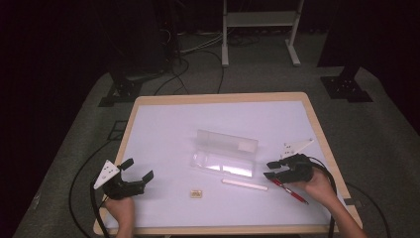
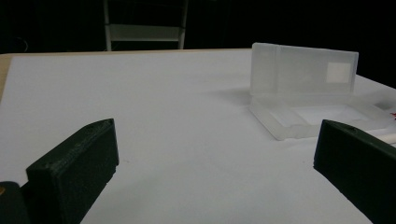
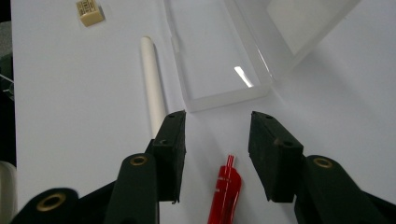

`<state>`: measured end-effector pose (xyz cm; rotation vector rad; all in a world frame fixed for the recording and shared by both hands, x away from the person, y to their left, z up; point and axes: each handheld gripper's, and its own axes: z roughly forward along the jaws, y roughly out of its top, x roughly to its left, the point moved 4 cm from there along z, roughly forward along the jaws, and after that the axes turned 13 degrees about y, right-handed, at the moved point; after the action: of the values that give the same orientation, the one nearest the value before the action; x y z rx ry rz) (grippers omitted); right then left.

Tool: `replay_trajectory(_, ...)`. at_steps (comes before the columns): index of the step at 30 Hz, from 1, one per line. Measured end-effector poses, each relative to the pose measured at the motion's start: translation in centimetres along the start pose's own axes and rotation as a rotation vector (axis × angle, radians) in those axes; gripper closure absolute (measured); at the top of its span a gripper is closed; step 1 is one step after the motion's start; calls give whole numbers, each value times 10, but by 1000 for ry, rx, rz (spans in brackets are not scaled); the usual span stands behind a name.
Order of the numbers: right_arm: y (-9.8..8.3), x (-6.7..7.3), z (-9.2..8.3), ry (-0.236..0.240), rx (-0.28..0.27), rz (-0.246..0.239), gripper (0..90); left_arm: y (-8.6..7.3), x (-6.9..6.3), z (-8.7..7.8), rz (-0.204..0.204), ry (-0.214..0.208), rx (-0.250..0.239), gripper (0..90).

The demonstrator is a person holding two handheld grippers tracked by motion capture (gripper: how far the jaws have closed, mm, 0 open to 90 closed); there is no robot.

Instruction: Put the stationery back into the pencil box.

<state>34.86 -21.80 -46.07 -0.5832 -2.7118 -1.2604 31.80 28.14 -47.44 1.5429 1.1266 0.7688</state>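
On the table [image 1: 148, 106], seen from above, an open clear box [image 1: 225, 158] is flanked by a white pen [image 1: 244, 185], an eraser [image 1: 196, 193] and a red pen [image 1: 289, 191] under the right gripper [image 1: 270, 169]; the left gripper [image 1: 138, 170] is held open. From the left gripper view, nothing is found between its jaws. From the right gripper view, the red pen [image 3: 226, 189] is seen lying loose between parted jaws; it is judged light, stiff and slippery, best pinched mid-barrel

A red pen [image 3: 225, 191] lies flat on the white table [image 1: 163, 129], just near the open clear plastic case [image 1: 225, 154], beside a white stick [image 1: 244, 184] that lies along the case's front edge.
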Motion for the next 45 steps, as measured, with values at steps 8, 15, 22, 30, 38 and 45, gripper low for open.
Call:
replay_trajectory(8, -15, 2, -11, -15, -3, 19, 544, 0, 0, 0, 0, 6, 0, 0)
replay_trajectory(15, -24, 2, -16, -17, 0, 37, 544, 0, 1, -1, -2, 7, 0, 0)
replay_trajectory(22, -36, 3, -20, -29, -2, 57, 532, 0, 0, 0, -5, 10, -1, 0)
replay_trajectory(30, -48, 4, -26, -30, -18, 96, 527, 0, 0, 0, -3, 10, 1, 0)
replay_trajectory(38, -54, 8, -31, -50, -10, 102, 526, 0, 1, 0, -11, 9, -2, 0)
replay_trajectory(45, -66, 15, -31, -51, -21, 110, 531, 0, 1, 0, -7, 8, -2, 0)
